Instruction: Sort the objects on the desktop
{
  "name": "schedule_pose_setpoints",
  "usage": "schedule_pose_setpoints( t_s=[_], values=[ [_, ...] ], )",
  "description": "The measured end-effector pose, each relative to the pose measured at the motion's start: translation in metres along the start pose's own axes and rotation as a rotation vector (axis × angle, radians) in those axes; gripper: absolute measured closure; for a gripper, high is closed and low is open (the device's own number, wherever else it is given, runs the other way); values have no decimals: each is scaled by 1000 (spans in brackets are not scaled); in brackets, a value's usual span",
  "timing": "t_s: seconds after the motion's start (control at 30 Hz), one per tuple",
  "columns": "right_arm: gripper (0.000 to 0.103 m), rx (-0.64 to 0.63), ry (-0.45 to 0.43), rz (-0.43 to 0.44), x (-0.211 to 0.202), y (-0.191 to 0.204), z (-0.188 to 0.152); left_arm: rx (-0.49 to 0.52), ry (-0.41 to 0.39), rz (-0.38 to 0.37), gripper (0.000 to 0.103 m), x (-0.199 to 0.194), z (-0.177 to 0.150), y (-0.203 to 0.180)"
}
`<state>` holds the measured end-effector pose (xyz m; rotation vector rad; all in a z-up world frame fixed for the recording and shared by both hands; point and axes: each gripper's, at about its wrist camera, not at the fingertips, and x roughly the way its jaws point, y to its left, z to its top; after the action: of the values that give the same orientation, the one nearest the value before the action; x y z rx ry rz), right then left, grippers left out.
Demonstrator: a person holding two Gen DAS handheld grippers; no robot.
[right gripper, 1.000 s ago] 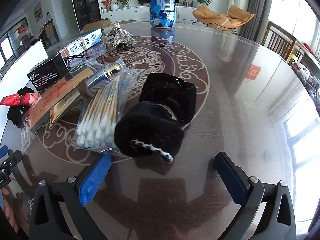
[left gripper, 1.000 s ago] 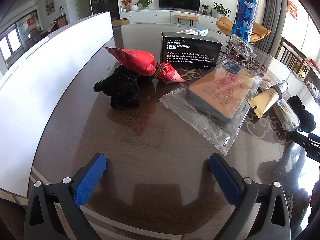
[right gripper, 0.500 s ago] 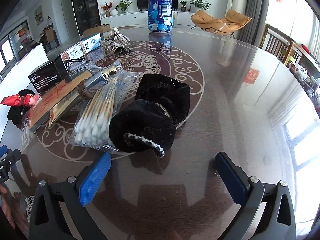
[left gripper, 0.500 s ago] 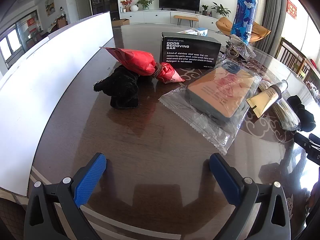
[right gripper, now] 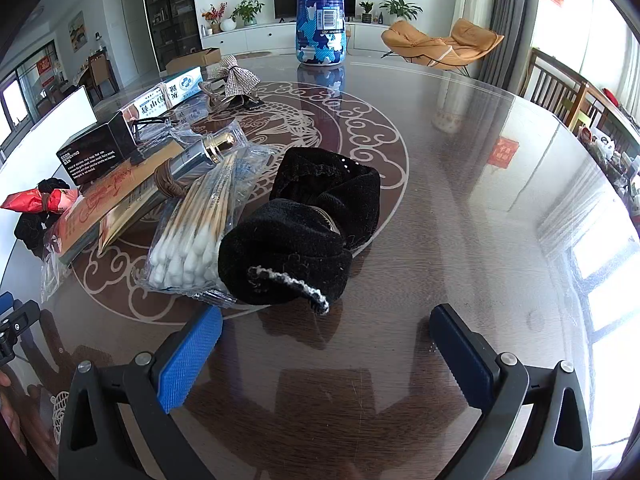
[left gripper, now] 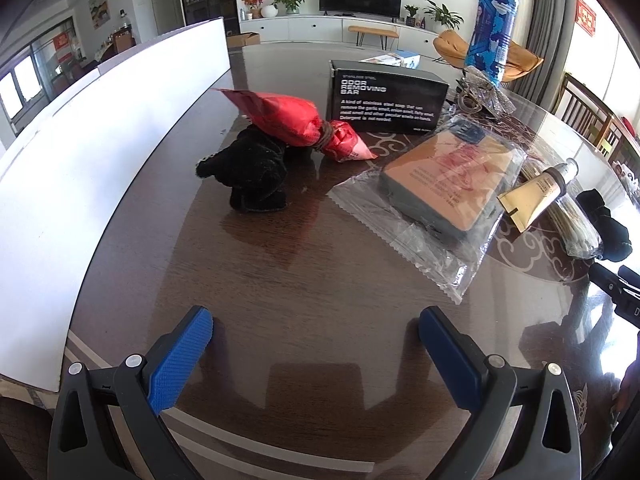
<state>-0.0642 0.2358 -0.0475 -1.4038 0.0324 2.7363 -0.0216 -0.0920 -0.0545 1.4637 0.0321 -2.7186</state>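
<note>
Table point(right gripper: 480, 184): round, dark wood under glossy glass, a pale fish-and-cloud medallion at its centre.
White board point(left gripper: 80, 168): long panel along the table's left edge.
Left gripper point(left gripper: 316, 332): low over bare tabletop at the near edge, pointing at the clutter; blue-padded jaws spread wide, holding nothing.
Right gripper point(right gripper: 326, 332): low and level near the table, jaws spread wide and empty, just short of the black velvet scrunchie point(right gripper: 284, 264).
Blue camouflage bottle point(right gripper: 320, 12): upright at the far side.
Odor removing bar box point(left gripper: 386, 102): black, standing behind the wrapped soap point(left gripper: 444, 184).
Red bag point(left gripper: 292, 122): tied at the neck, leaning on a black cloth lump point(left gripper: 250, 176).
Cotton swabs point(right gripper: 196, 228): bagged, touching the scrunchie's left side.
Gold tube point(left gripper: 536, 192): just right of the soap.
</note>
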Motion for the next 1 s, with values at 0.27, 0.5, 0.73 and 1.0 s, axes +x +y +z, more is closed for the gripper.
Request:
schedule_pose_setpoints(
  t_s=[0.27,0.5,0.73,1.0],
  values=[
    [0,0,0,0,0,0,0,-150,28,-57,0,-4,12,44],
    [0,-1,0,0,0,0,0,-119,-127,6,0,-24,76,45],
    [0,-1,0,0,0,0,0,-64,-20,108,0,23,102,29],
    [0,-1,0,0,1,0,0,147,-96,122,0,-8,57,7]
  ],
)
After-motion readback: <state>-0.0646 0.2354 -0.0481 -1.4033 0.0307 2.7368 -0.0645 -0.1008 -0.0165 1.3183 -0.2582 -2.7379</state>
